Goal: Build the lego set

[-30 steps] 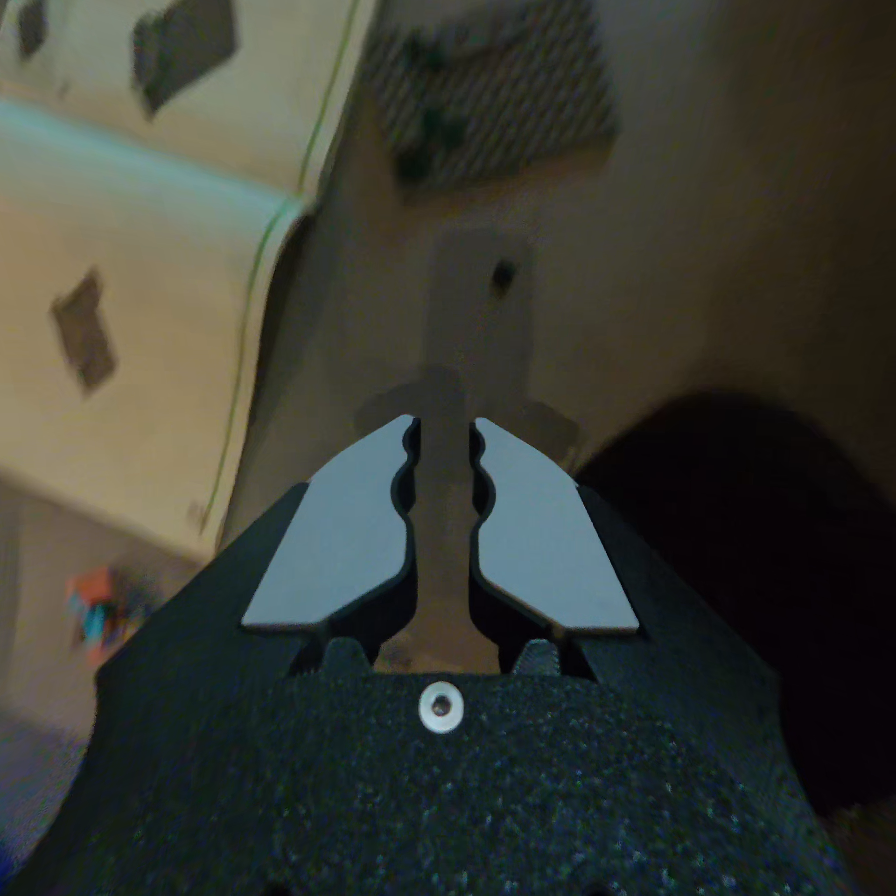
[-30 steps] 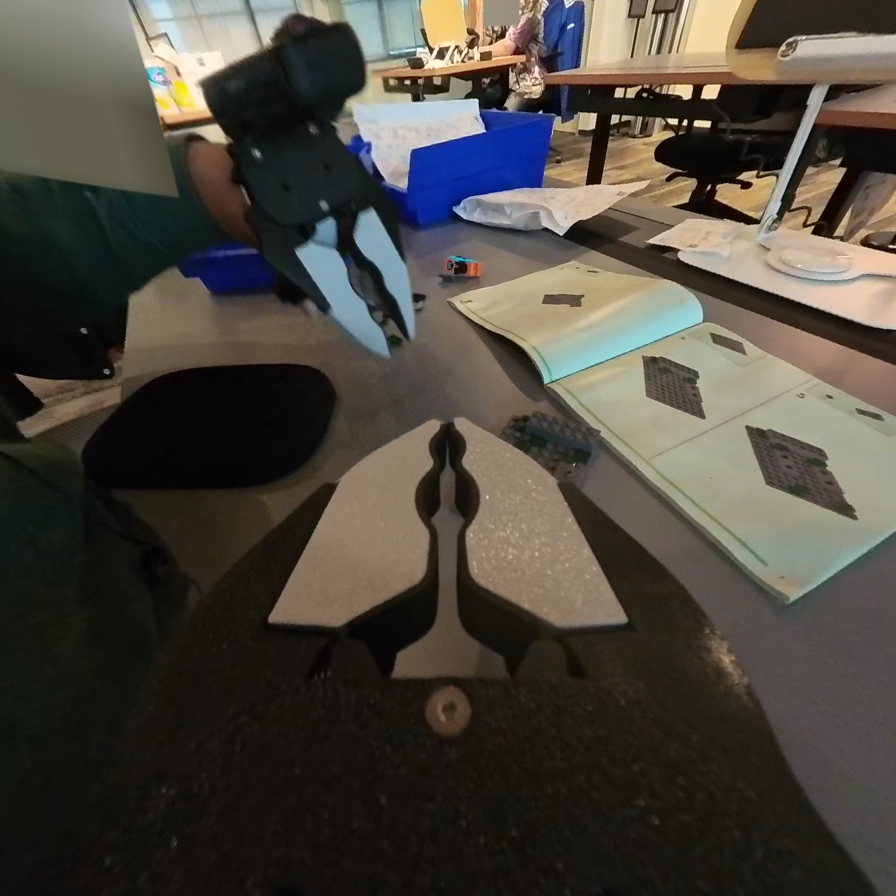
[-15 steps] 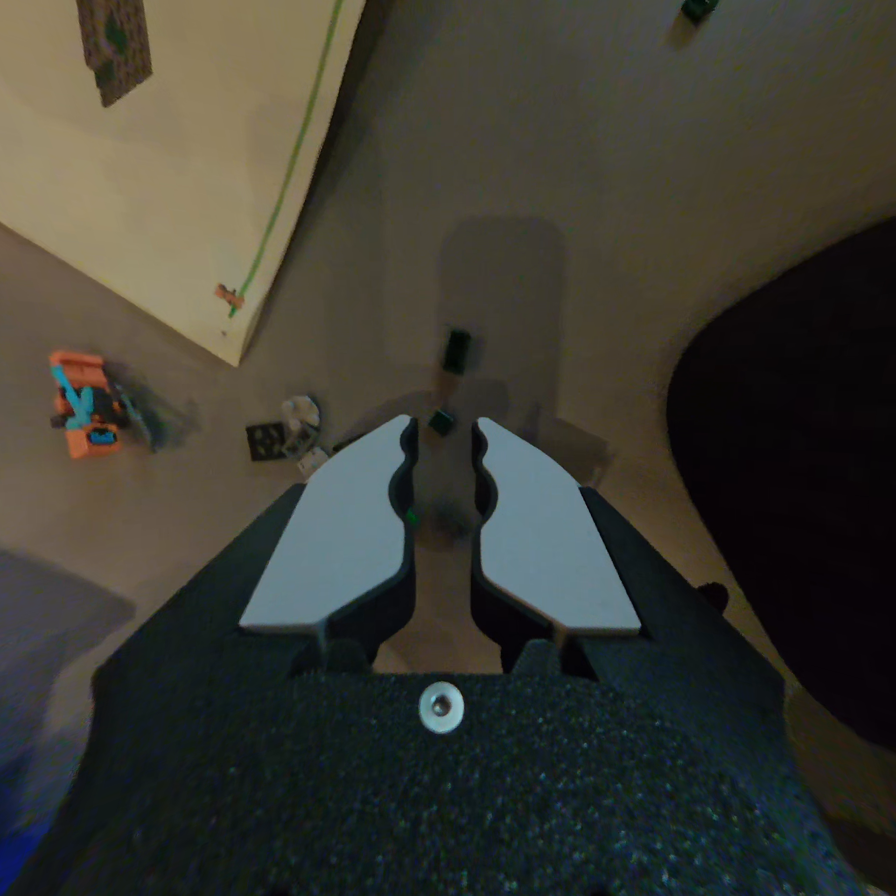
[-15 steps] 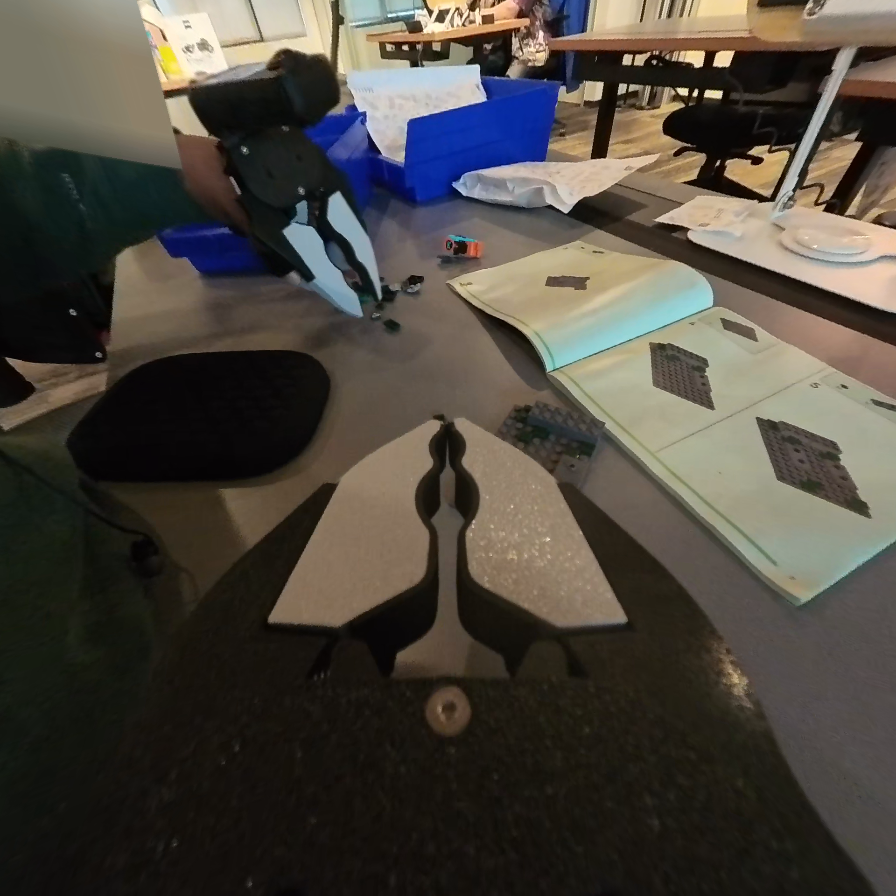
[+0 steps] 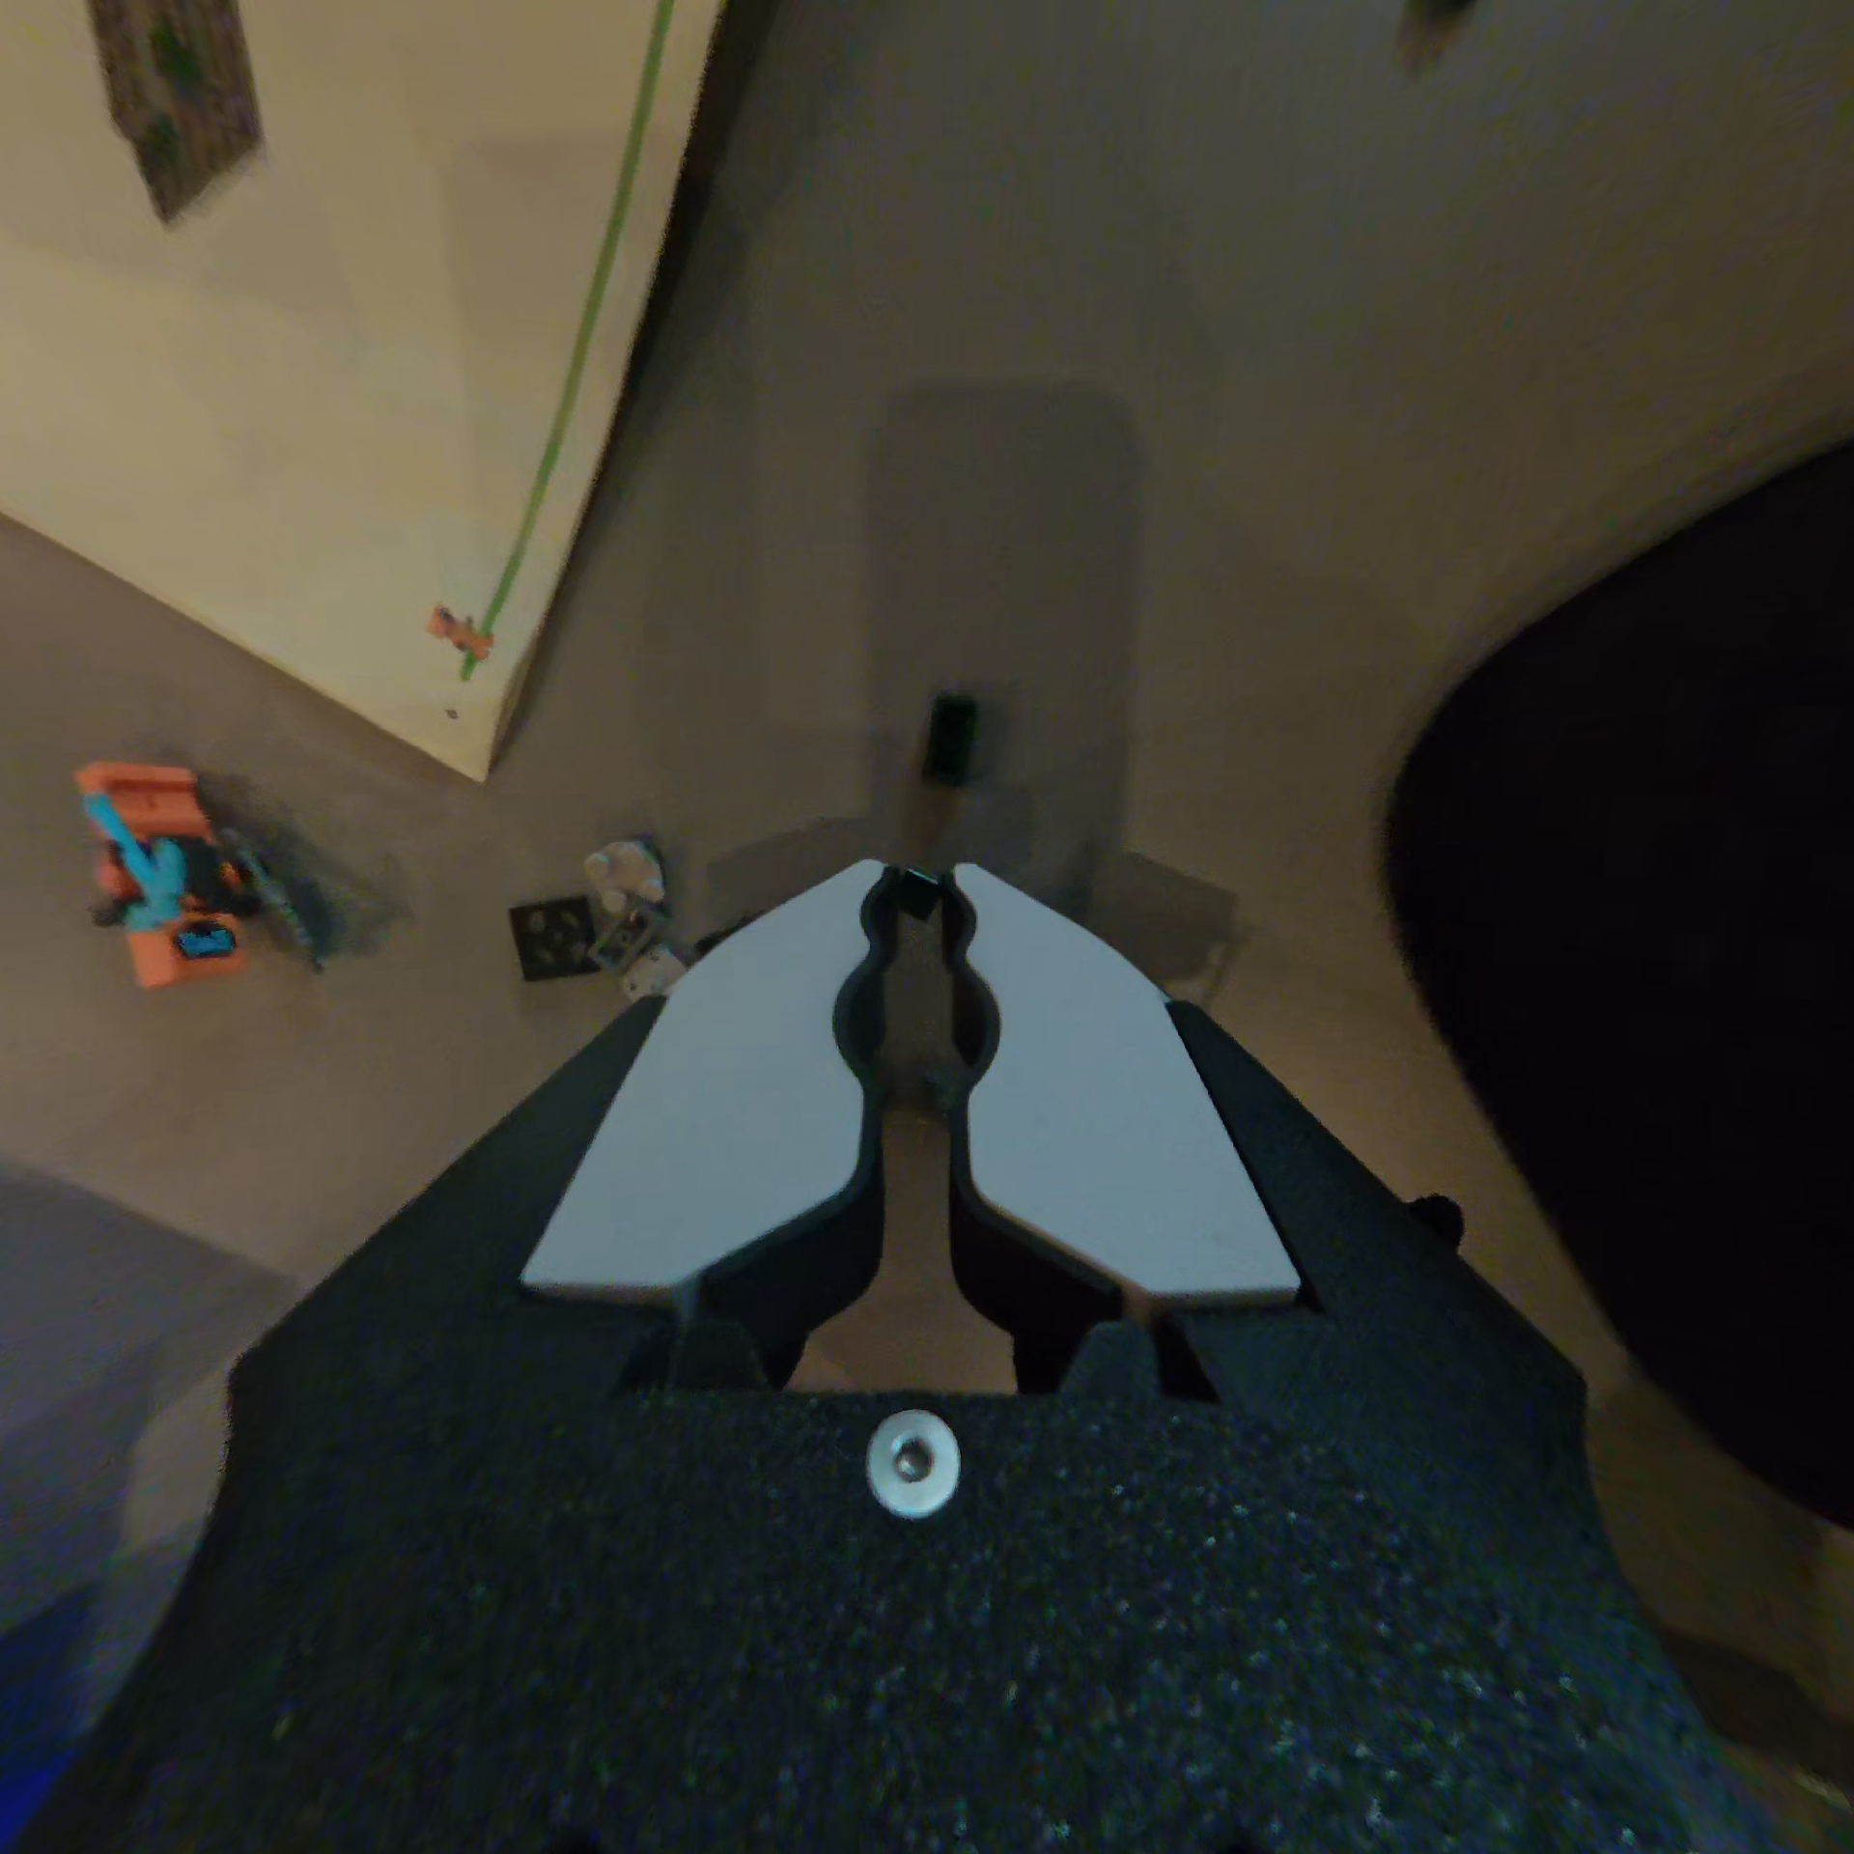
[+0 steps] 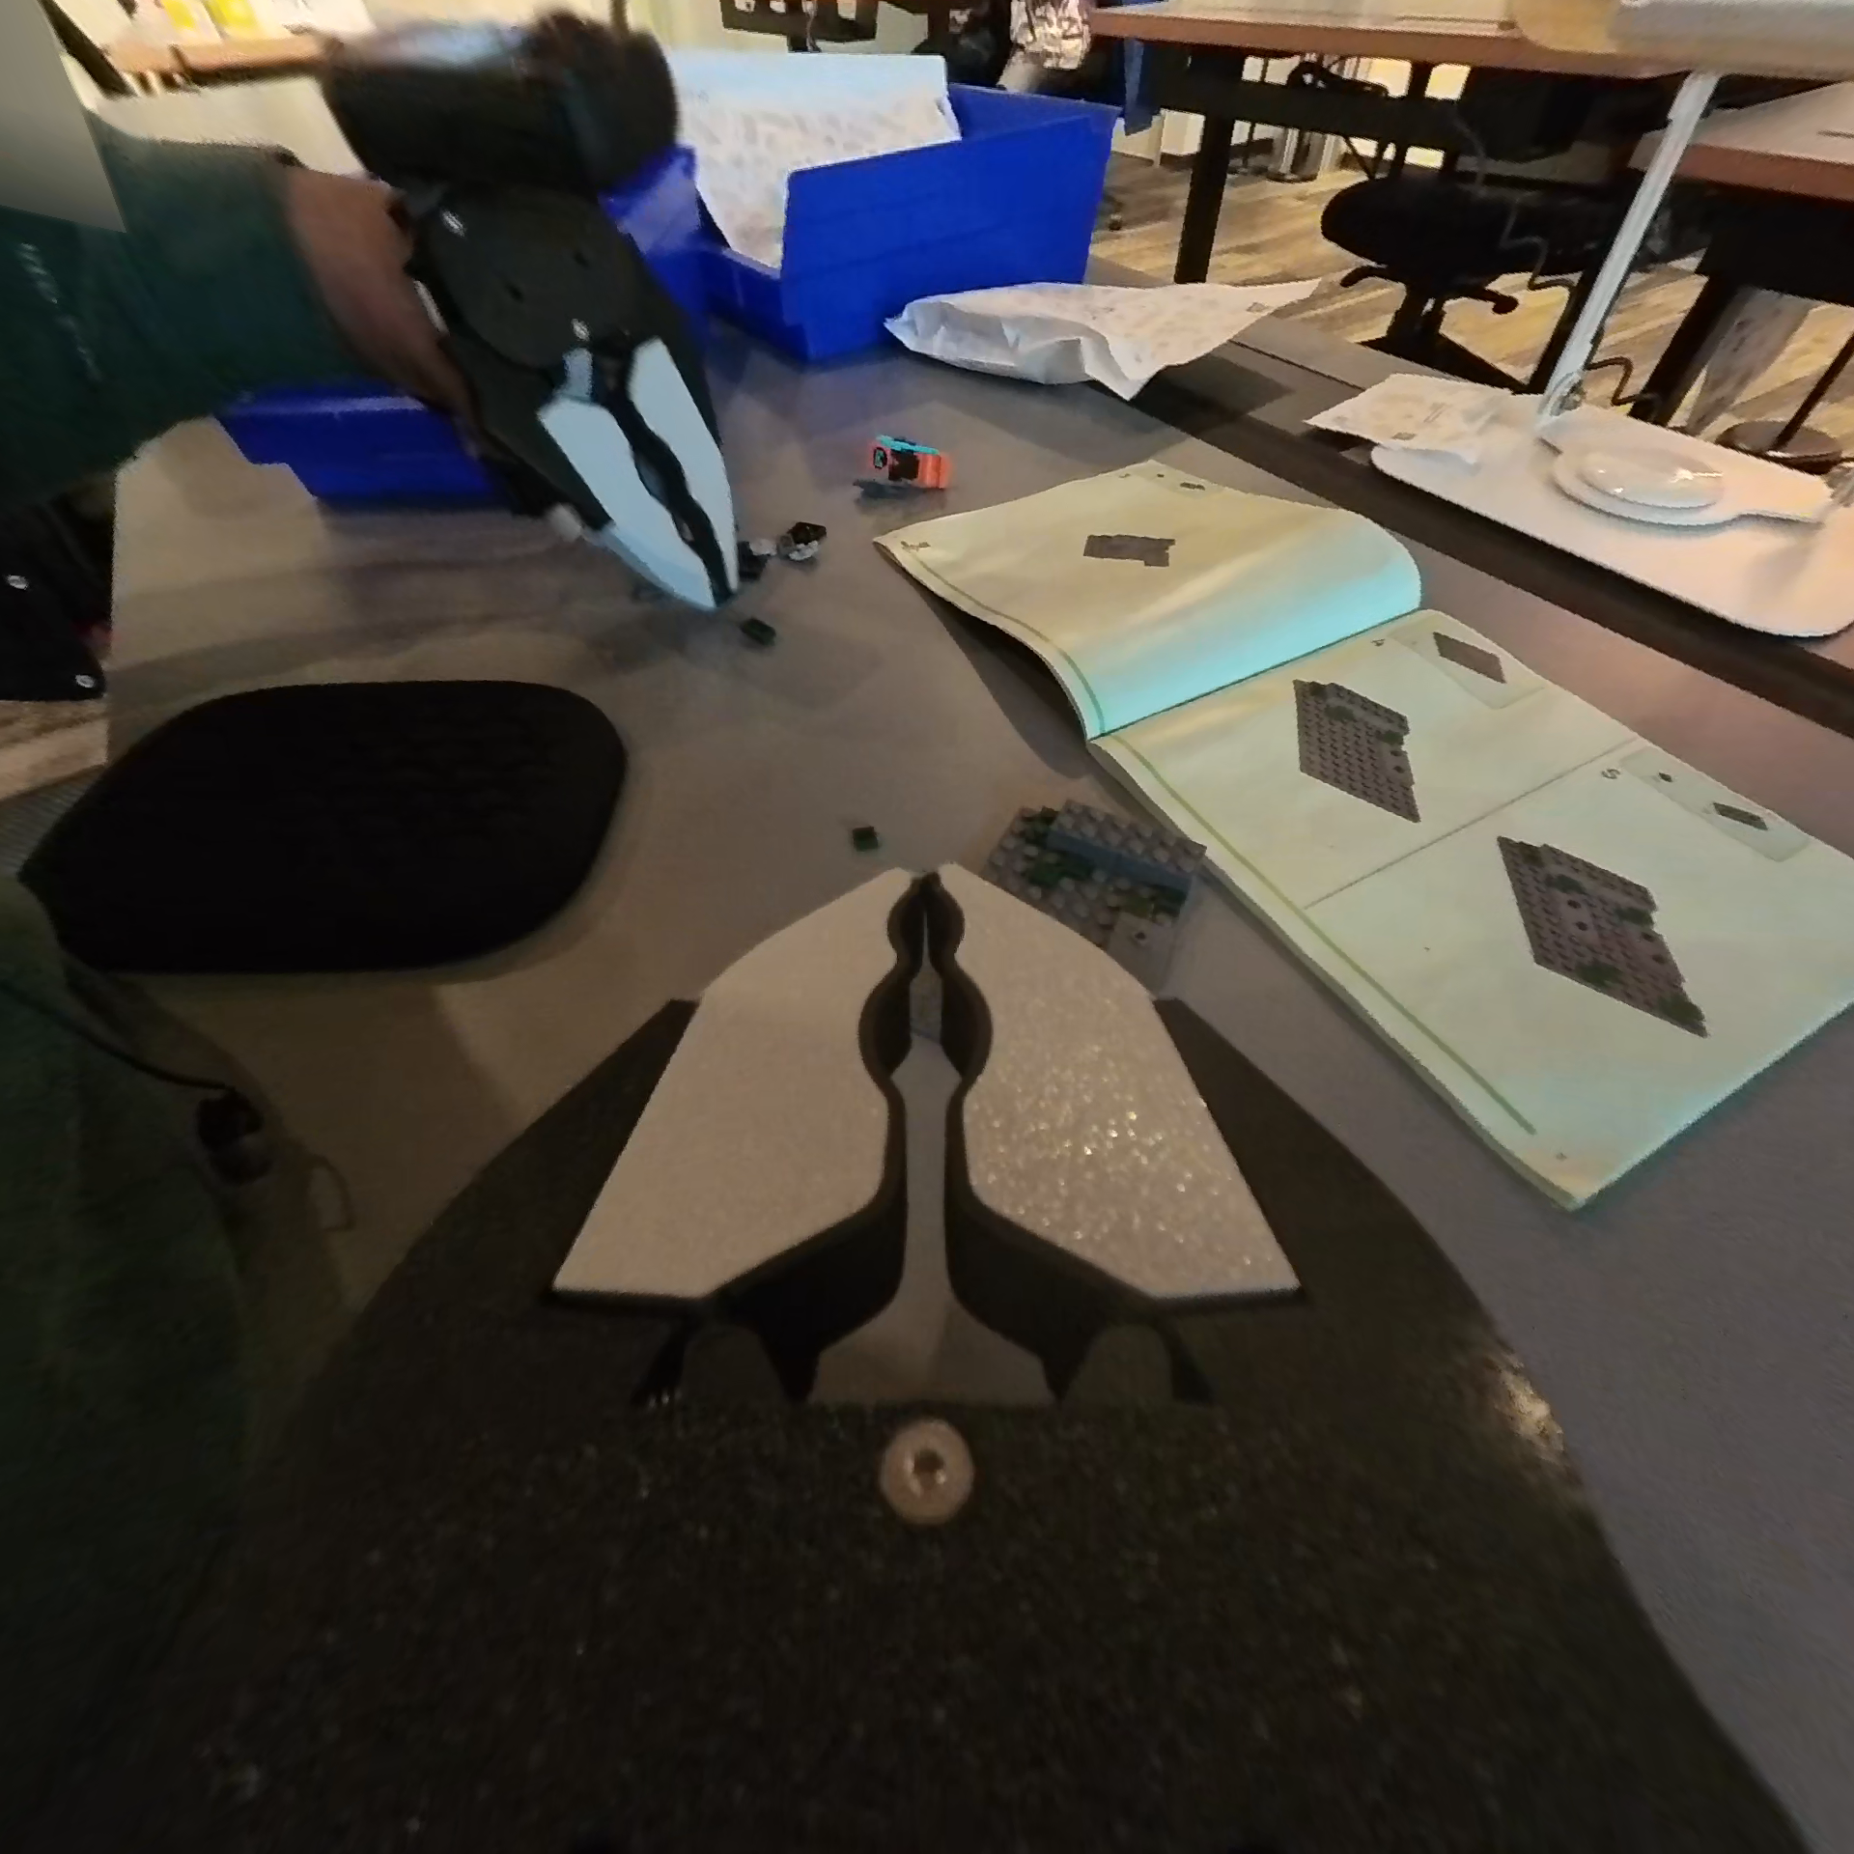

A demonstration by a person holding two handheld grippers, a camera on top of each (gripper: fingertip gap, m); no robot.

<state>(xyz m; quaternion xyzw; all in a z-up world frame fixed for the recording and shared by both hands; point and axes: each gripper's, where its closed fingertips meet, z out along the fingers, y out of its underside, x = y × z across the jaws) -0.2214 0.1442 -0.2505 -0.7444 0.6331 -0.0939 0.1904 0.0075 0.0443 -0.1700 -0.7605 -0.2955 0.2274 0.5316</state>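
In the left wrist view my left gripper (image 5: 917, 883) points down at the grey table and is shut on a small dark lego piece (image 5: 915, 890) at its tips. Another dark piece (image 5: 951, 737) lies just beyond. In the right wrist view the left gripper (image 6: 717, 594) touches down among loose small pieces (image 6: 798, 540). My right gripper (image 6: 928, 883) is shut and empty, low over the table. A grey lego baseplate (image 6: 1094, 873) with a few dark pieces on it lies just to the right of its tips. A tiny dark piece (image 6: 863, 836) lies beyond the tips.
An open instruction booklet (image 6: 1405, 803) lies at the right. A black pad (image 6: 321, 823) lies at the left. A small orange and teal build (image 6: 908, 464), blue bins (image 6: 933, 221), a white paper bag (image 6: 1084, 321) and a white lamp base (image 6: 1645, 482) stand farther back. Across from one pair of fingers to the other is roughly 25 centimetres.
My left gripper has moved away from the booklet, down to the loose pieces, and closed on a small dark piece. The right gripper has stayed shut and nearly still.
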